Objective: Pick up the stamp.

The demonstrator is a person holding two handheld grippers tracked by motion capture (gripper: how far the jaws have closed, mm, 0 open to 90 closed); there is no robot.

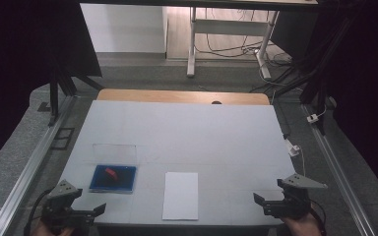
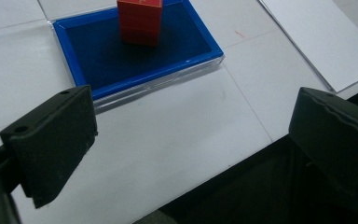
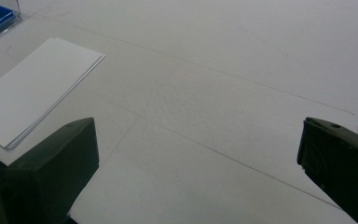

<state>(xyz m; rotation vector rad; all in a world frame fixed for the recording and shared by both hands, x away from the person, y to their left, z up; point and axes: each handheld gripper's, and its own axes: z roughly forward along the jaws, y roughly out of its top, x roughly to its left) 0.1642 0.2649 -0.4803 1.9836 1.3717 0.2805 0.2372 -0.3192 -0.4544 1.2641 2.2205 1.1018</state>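
A shallow blue tray (image 1: 114, 178) lies on the white desk (image 1: 202, 132) near its front left, holding one red block (image 1: 111, 172) that stands on the tray's dark floor toward one end. Just to its right a stack of white paper (image 1: 180, 195) lies flat, apart from the tray. The left gripper (image 1: 86, 212) hovers at the front edge below the tray with fingers (image 2: 51, 140) wide and empty, and the right gripper (image 1: 266, 204) waits at the front right corner, fingers (image 3: 51, 168) likewise spread with nothing between them.
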